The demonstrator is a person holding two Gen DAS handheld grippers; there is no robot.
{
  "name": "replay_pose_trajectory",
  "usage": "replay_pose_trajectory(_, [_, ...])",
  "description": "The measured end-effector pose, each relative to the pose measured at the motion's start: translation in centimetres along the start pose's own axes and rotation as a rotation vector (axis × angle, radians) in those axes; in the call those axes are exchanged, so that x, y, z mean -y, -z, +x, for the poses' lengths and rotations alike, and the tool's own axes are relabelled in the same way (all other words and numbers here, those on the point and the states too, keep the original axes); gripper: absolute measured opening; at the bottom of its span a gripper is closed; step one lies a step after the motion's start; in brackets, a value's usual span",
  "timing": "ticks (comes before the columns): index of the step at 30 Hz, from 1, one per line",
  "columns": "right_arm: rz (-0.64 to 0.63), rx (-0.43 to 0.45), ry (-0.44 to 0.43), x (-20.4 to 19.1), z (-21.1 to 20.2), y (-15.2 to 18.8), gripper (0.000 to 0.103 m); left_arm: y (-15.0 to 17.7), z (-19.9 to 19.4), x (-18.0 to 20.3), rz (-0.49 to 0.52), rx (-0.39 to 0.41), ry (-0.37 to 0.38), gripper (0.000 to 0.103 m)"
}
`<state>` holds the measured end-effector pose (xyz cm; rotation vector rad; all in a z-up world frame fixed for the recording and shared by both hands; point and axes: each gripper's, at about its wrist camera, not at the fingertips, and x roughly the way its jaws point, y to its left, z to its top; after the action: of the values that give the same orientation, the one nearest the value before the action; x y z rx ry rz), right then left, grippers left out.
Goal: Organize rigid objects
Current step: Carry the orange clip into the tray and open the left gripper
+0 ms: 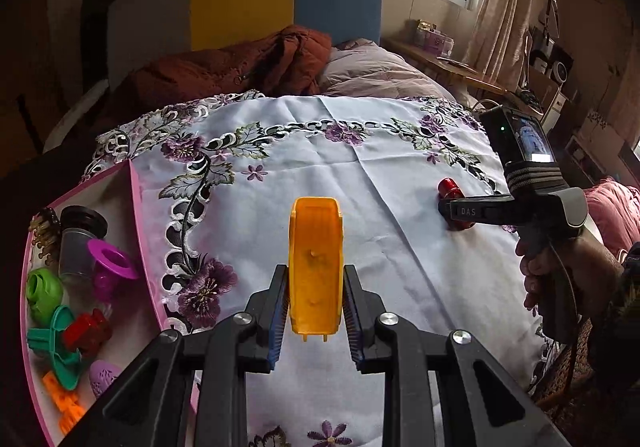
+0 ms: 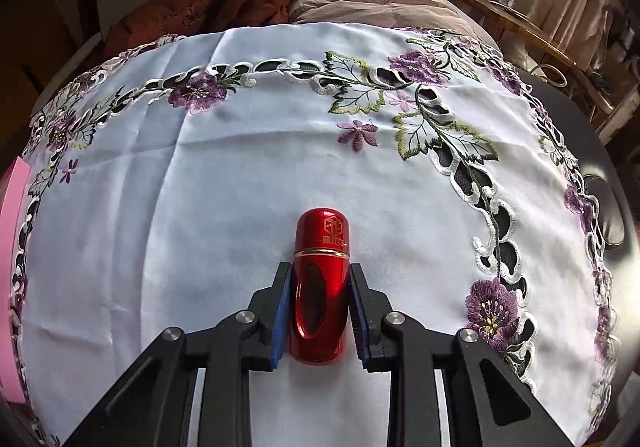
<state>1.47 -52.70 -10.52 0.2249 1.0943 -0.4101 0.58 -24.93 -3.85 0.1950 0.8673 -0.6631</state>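
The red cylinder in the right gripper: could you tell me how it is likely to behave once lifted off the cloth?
The red cylinder looks like glossy metal, so it is probably stiff and may slip between the right gripper's pads. Its round body would likely roll if released on its side. The gold seam suggests a cap that might come loose.

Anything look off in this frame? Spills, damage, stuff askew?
Nothing stands out. The left gripper is shut on the orange piece, the right gripper on the red canister lying on the cloth. The items in the pink tray are jumbled, with no visible spill or breakage.
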Motion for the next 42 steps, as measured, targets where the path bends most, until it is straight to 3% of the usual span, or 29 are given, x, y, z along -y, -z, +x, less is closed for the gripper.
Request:
replay_pose_trajectory(20, [-0.065,0.034,0.044,-0.8,-0.1,0.4,0.027,1.3,-2.6,-4.4,-0.096,0.033,-0.060,0.025])
replay_pose_trajectory(33, [-0.095,0.043,0.070,-1.3,-0.1,0.5,0.027,3.7,-4.6,-10.5,-0.226,0.035,-0.135,0.025])
replay_pose_trajectory(42, [-0.099,0.040,0.075,-1.4,-0.2,0.5,0.027,6.3,-7.8,-17.7,-0.401,0.051,-0.206,0.025])
